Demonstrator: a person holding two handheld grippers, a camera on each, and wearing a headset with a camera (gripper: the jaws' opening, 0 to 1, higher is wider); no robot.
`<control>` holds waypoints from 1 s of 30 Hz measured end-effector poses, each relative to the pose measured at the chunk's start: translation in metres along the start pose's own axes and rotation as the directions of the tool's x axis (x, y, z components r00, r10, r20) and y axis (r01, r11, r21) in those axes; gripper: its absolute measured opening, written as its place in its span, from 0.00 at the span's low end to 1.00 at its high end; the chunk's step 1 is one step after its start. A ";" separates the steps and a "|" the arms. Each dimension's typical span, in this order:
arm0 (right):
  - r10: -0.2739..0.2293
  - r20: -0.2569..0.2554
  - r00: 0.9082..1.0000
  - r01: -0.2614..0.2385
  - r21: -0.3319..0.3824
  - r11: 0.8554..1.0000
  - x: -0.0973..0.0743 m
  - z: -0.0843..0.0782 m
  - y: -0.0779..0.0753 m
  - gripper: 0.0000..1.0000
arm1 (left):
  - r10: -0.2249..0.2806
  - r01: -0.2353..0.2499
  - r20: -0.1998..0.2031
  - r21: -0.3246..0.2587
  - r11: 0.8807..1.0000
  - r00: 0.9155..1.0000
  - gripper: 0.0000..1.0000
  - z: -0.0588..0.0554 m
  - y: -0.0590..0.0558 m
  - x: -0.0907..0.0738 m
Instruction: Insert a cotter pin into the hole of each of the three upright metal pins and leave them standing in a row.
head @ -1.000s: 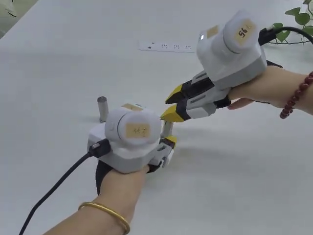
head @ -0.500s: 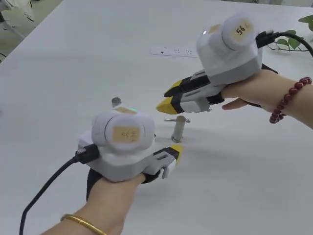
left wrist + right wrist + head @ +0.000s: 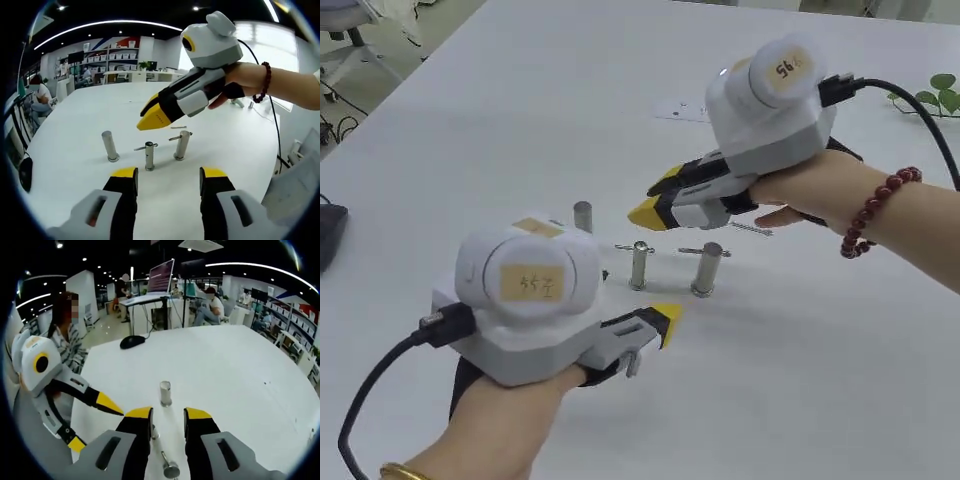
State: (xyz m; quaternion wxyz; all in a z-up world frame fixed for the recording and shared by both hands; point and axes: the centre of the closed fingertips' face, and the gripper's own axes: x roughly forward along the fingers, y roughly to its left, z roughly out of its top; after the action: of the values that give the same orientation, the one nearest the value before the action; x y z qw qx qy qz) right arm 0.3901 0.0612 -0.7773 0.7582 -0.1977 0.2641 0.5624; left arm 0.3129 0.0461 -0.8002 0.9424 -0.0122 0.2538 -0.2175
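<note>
Metal pins (image 3: 640, 265) stand in a row on the table (image 3: 520, 120), well clear of its edges; left gripper (image 3: 169, 176) and right gripper (image 3: 168, 415) hover released, empty.

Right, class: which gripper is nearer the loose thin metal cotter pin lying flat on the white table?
Right. The right gripper hovers close over the loose cotter pin; the left gripper sits across the row of upright metal pins.

The left hand-held gripper (image 3: 169, 175) has its jaws wide apart and empty. They face three upright pins in a row on the white counter (image 3: 70, 150). The left pin (image 3: 110, 146) is bare. The middle pin (image 3: 149, 157) and right pin (image 3: 182, 146) each carry a cotter pin (image 3: 141, 147) crosswise near the top. The right hand-held gripper (image 3: 152, 117) hovers above them. A loose cotter pin (image 3: 178, 127) lies just behind.
</note>
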 end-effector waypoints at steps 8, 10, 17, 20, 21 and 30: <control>0.015 0.024 1.000 -0.016 0.009 1.000 0.018 0.006 0.004 0.28 | 0.008 -0.008 0.003 0.045 0.999 1.000 0.60 -0.004 0.011 -0.015; 0.018 0.023 1.000 -0.018 0.004 1.000 0.022 0.007 0.005 0.28 | 0.000 0.000 -0.004 0.043 0.999 1.000 0.63 -0.006 0.013 -0.018; 0.029 0.034 0.999 -0.030 0.009 1.000 0.038 0.015 0.010 0.30 | -0.013 0.012 0.021 0.060 0.998 1.000 0.73 0.002 0.019 -0.030; 0.029 0.031 0.999 -0.029 -0.003 1.000 0.047 0.017 0.012 0.29 | -0.015 0.014 0.027 0.055 0.998 1.000 0.78 0.002 0.023 -0.033; 0.029 0.026 0.999 -0.029 -0.005 1.000 0.049 0.017 0.013 0.29 | -0.014 0.013 0.025 0.059 0.998 1.000 0.79 0.001 0.025 -0.035; -0.010 -0.020 1.000 0.009 -0.011 1.000 0.075 0.012 0.000 0.26 | -0.022 0.021 0.022 0.060 0.998 1.000 0.88 0.001 0.034 -0.043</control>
State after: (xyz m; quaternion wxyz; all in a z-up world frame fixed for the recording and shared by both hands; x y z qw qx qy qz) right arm 0.4090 0.1246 -0.8147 0.7570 -0.2088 0.2676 0.5583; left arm 0.2939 0.0950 -0.7832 0.9428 0.0107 0.2362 -0.2348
